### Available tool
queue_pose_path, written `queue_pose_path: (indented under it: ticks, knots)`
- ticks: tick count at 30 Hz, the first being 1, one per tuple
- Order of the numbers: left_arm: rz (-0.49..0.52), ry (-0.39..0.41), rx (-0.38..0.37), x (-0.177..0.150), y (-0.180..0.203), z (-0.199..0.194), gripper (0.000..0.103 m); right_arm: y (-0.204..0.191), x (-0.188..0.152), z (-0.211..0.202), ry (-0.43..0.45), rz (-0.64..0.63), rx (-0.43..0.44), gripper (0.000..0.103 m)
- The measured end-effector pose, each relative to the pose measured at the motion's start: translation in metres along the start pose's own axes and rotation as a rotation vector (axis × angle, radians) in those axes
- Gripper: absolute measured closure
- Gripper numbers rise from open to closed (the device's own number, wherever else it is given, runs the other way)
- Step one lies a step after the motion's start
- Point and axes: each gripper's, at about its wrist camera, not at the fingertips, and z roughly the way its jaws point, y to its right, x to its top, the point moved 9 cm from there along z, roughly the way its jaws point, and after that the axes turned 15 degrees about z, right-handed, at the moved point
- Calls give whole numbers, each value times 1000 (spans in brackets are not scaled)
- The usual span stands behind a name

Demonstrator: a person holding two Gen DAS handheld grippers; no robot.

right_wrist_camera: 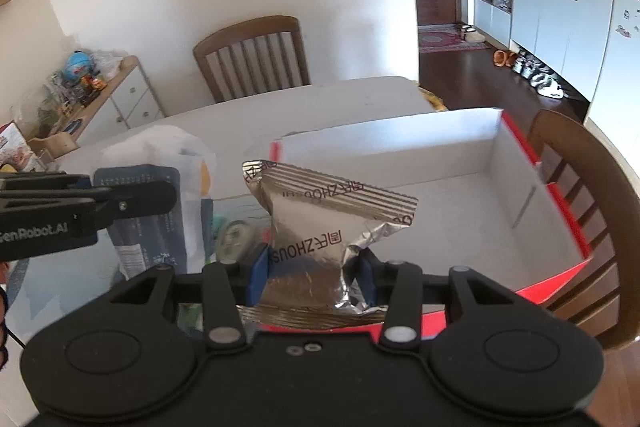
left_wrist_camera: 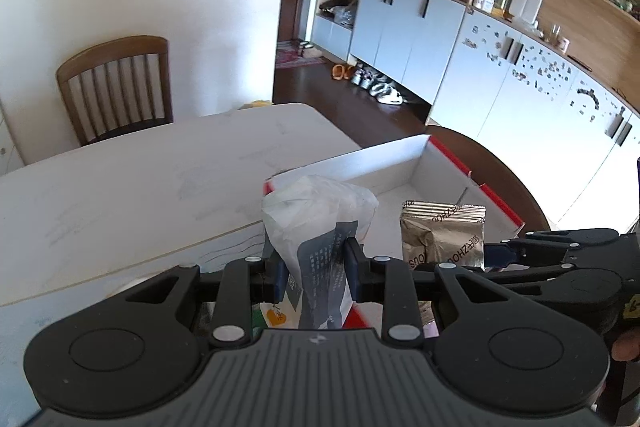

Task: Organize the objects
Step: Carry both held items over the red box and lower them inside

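My left gripper (left_wrist_camera: pixel 316 269) is shut on a white and dark blue packet (left_wrist_camera: pixel 320 227) and holds it upright above the table, near the left corner of the box. My right gripper (right_wrist_camera: pixel 314 277) is shut on a silver foil packet (right_wrist_camera: pixel 320 227) and holds it over the near edge of an open red box with a white inside (right_wrist_camera: pixel 460 195). The foil packet (left_wrist_camera: pixel 444 235) and the box (left_wrist_camera: pixel 400 179) also show in the left wrist view. The white and blue packet (right_wrist_camera: pixel 160 203) and the left gripper's finger (right_wrist_camera: pixel 84 207) show at the left of the right wrist view.
The box stands on a white table (left_wrist_camera: pixel 140 187). A wooden chair (left_wrist_camera: pixel 116 87) stands at the far side and another chair (right_wrist_camera: pixel 592 187) right of the box. A low cabinet with toys (right_wrist_camera: pixel 92 95) is at the left. Small items lie on the table under the grippers.
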Motion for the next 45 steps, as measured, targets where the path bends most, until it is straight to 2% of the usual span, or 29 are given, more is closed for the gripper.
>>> queue_pose_path:
  ticks: [8,11,14,20,31,45]
  knots:
    - [41,-1,-23,49,36,26,75,55,19,6,-6,26,-32,60]
    - [57,-37,-43,58,51,50,75,69,24,11,-8,28,-50,60]
    - [34,-95,-69,57,60,81,75,80,32,18,-2,15,-69,60]
    - [73,-197,-66,44,77,130,75,106,36,45,-53,-4,-109,60]
    - [92,-351,-75,24,81,187,75,125,24,85,-158,-63,-145,60]
    - [142,-408,-51,14,75,215,75,139,20,117,-227,-59,-164,59]
